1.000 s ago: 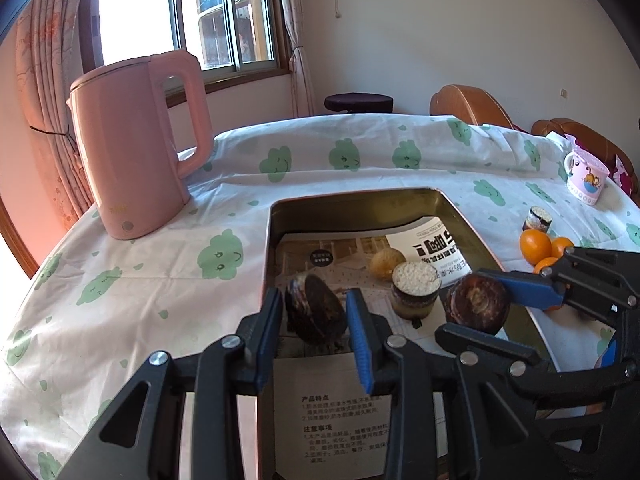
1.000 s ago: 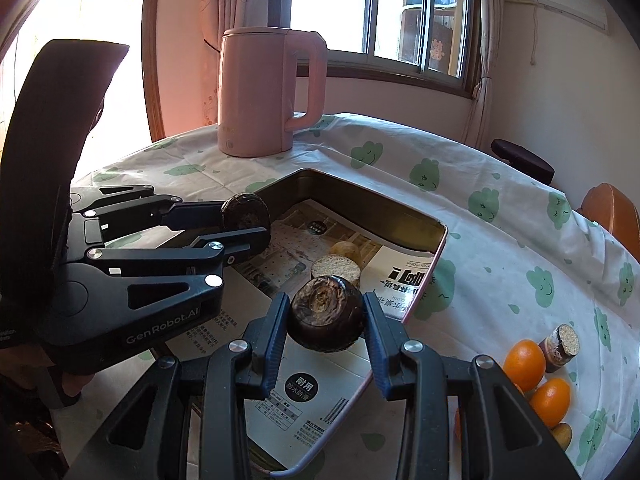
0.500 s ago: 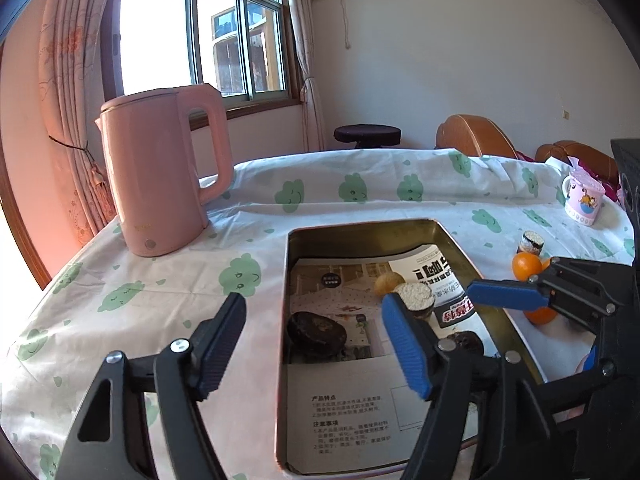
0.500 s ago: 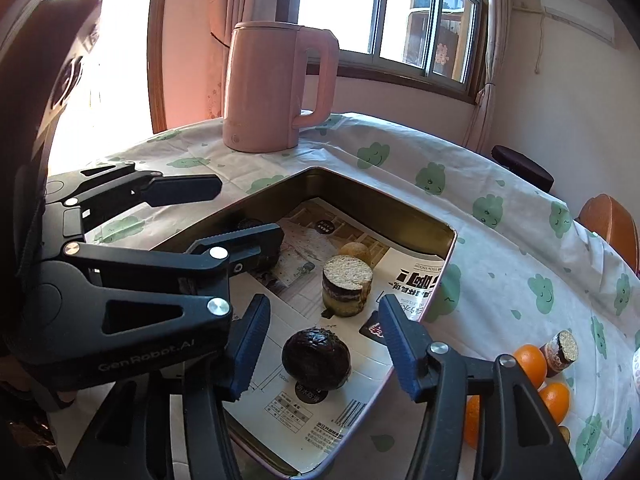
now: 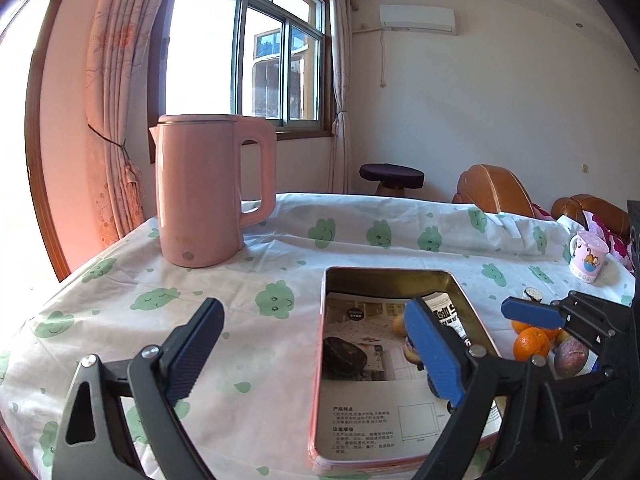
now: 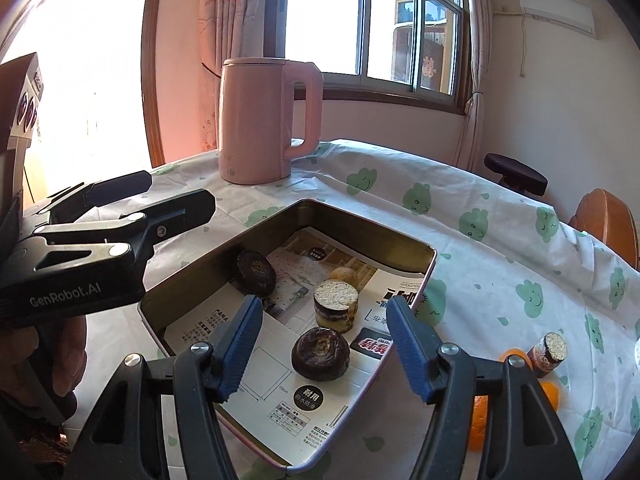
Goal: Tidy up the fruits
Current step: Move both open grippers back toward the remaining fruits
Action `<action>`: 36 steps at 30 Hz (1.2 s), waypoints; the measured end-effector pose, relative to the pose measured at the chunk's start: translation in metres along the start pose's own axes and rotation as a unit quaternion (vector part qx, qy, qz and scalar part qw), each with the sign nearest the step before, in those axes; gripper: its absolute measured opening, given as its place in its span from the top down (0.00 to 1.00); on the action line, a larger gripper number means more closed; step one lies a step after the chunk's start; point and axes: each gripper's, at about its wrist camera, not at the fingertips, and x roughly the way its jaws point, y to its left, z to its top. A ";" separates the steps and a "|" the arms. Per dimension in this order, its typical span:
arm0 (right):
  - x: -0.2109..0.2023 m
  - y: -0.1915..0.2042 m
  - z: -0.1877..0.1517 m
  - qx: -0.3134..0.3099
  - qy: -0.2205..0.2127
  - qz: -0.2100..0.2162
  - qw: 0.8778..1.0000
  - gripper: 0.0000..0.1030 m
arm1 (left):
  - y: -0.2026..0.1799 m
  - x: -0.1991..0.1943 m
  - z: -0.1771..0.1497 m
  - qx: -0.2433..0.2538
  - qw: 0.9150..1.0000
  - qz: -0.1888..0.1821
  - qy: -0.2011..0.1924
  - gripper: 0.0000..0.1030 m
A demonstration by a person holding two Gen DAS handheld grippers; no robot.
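Both the left tongs (image 5: 316, 350) and right tongs (image 6: 324, 344) hang spread and empty above the tray (image 6: 224, 256), where two dark fruits (image 6: 320, 354) lie gathered, while oranges (image 5: 530, 344) wait on the counter (image 5: 248, 264), probably next.

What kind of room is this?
Probably a living or dining room at home: a pink kettle on a table with a cloud-print cloth, curtains at the window, and a wall air conditioner.
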 end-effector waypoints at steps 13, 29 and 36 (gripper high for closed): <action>-0.069 -0.091 -0.038 0.078 0.004 -0.137 0.987 0.35 | -0.095 -0.007 -0.003 0.059 0.996 -0.068 0.007 0.04; -0.090 -0.132 -0.082 0.137 0.048 -0.152 0.978 0.34 | -0.173 0.025 0.013 0.075 0.993 -0.088 0.015 0.02; -0.093 -0.137 -0.088 0.147 0.046 -0.150 0.977 0.34 | -0.157 0.043 0.005 0.068 0.997 -0.029 0.033 0.01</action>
